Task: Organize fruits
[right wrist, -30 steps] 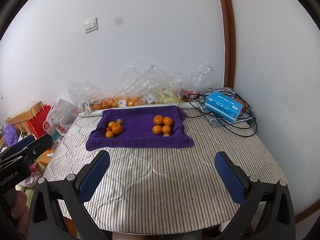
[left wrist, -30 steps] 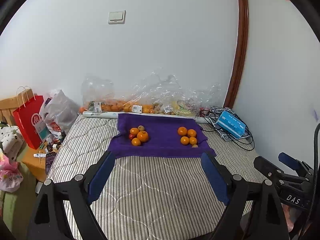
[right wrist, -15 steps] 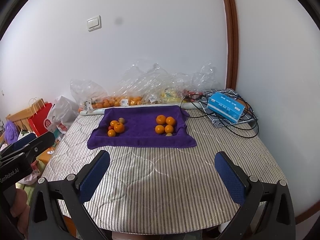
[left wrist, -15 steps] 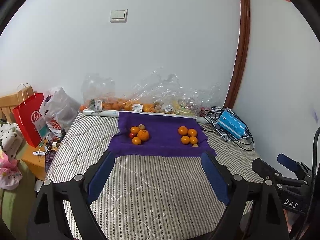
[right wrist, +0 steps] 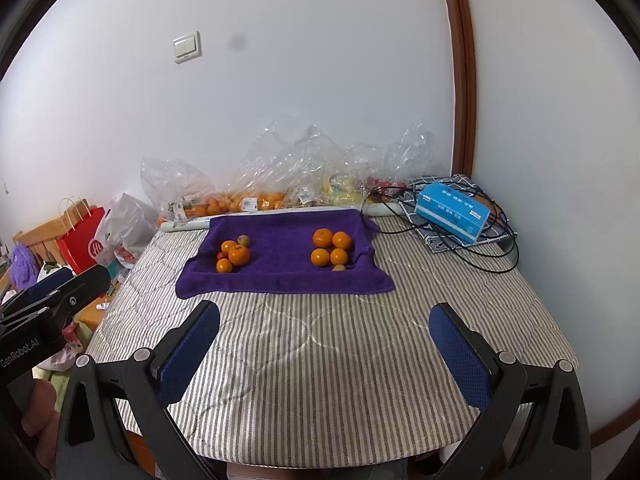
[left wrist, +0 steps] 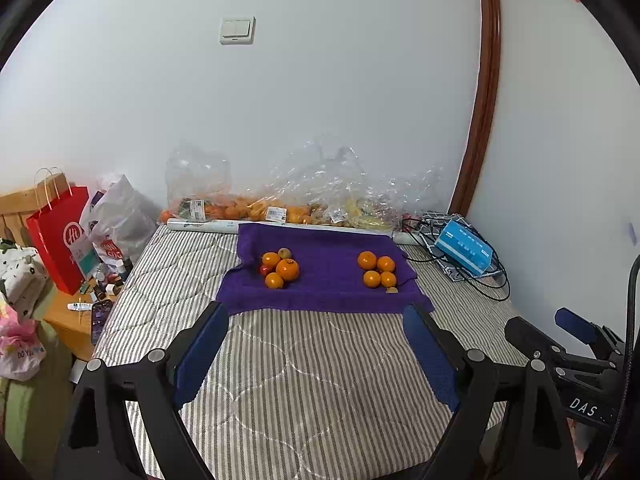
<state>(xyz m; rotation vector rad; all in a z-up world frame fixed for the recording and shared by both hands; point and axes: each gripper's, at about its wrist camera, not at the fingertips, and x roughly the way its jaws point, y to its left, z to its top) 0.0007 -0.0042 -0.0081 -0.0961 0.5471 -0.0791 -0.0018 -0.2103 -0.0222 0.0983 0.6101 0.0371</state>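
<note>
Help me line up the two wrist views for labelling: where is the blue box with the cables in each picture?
Left wrist view: the blue box sits at the right, right of the purple towel, near the wall.
Right wrist view: the blue box lies upper right, beyond the towel's far right corner.
Shared landmark: the wall switch above the fruit.

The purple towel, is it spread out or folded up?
Spread out. The purple towel lies flat on the striped mattress, with two fruit groups on it; its edges are slightly rumpled.
</note>
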